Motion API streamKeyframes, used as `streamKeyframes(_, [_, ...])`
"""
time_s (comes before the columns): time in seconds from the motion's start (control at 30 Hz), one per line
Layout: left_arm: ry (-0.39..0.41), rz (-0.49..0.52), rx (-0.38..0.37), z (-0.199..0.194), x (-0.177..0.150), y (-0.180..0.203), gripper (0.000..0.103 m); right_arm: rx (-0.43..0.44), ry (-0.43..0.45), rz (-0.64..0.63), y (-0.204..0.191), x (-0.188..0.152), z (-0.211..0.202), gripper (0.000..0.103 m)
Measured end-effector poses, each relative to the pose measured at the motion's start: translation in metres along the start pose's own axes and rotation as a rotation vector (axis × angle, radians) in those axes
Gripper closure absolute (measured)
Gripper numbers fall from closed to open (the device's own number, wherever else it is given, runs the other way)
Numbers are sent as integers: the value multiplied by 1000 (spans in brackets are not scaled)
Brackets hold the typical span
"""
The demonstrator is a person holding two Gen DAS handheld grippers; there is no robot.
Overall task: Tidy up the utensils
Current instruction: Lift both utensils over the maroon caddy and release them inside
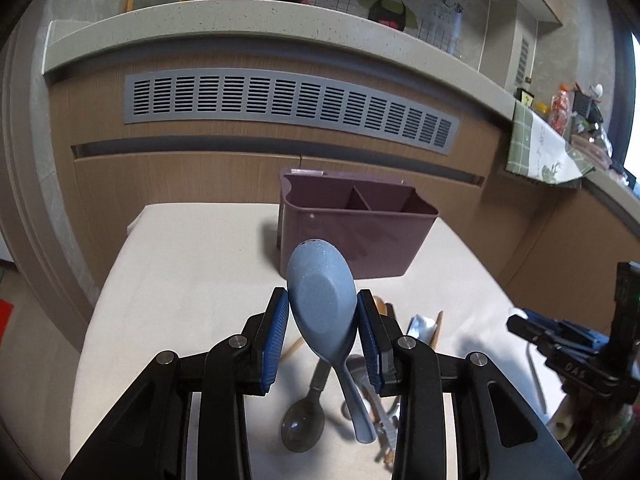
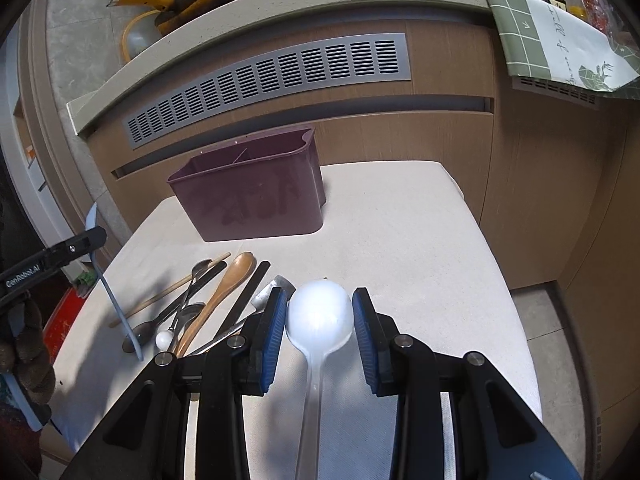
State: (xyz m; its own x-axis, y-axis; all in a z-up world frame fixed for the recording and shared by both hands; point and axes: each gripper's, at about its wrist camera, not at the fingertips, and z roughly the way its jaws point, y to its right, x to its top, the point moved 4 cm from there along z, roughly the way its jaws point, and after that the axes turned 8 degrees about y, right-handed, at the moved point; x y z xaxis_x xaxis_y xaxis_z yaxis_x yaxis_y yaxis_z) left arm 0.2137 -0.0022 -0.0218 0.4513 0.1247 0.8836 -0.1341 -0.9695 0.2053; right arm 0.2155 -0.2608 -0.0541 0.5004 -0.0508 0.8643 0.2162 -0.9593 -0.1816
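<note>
My left gripper (image 1: 323, 297) is shut on the bowl of a speckled blue spoon (image 1: 320, 276). It holds the spoon above the table, handle hanging down. The right wrist view shows that blue spoon (image 2: 116, 304) at the left edge. Ahead stands the purple utensil caddy (image 1: 360, 232), whose divided compartments have nothing in them. My right gripper (image 2: 320, 296) is shut on the bowl of a white spoon (image 2: 320, 316) over the table, with its translucent handle trailing back under the gripper. The caddy (image 2: 256, 200) lies ahead and to the left of it.
A pile of utensils (image 2: 208, 300) lies on the white table (image 2: 420, 240). It includes a wooden spoon (image 2: 228, 288), metal spoons, chopsticks and a dark spoon (image 1: 302, 428). A wooden cabinet front with a grey vent (image 1: 288, 100) rises behind the table.
</note>
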Motion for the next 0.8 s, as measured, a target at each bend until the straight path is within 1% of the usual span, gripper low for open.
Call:
streamKeyframes(0.1, [34,6,-7,-11,12,3,68,-6,18,-15,-3,5,-1,72])
streamKeyframes(0.13, [56,10,-18,-17,25,5,68,-7,30,-18,-4,10,-1,72])
streamKeyframes(0.2, [119,32,-50,-29,57,12,68,7,90,-27,-8,33,-5,72])
streamKeyframes(0.27, [212,67,-68,-41,101,21,68,31,230,-80,-21,84,-18,72])
streamKeyframes(0.3, [250,83,-81,-44,126,26,67,42,289,-99,-27,103,-25,72])
streamKeyframes(0.33, [271,81,-89,-43,141,26,67,71,381,-117,-36,135,-33,72])
streamKeyframes(0.37, [297,73,-99,-40,158,26,67,105,443,-118,-41,158,-37,71])
streamKeyframes(0.4, [314,72,-98,-34,169,24,67,129,477,-116,-45,172,-37,71])
streamKeyframes(0.47, [339,75,-61,-16,184,16,67,186,542,-114,-53,201,-27,71])
streamKeyframes(0.5, [340,72,-46,-6,189,11,67,192,551,-113,-55,207,-19,71])
streamKeyframes(0.57, [317,53,-36,16,190,0,67,193,536,-98,-56,215,11,71])
streamKeyframes(0.63, [287,39,-26,40,185,-10,67,183,513,-79,-57,214,36,71])
streamKeyframes(0.7, [279,25,-16,60,180,-18,67,174,483,-62,-59,211,67,71])
streamKeyframes(0.8, [258,5,-21,83,168,-22,67,146,472,-67,-63,209,95,71])
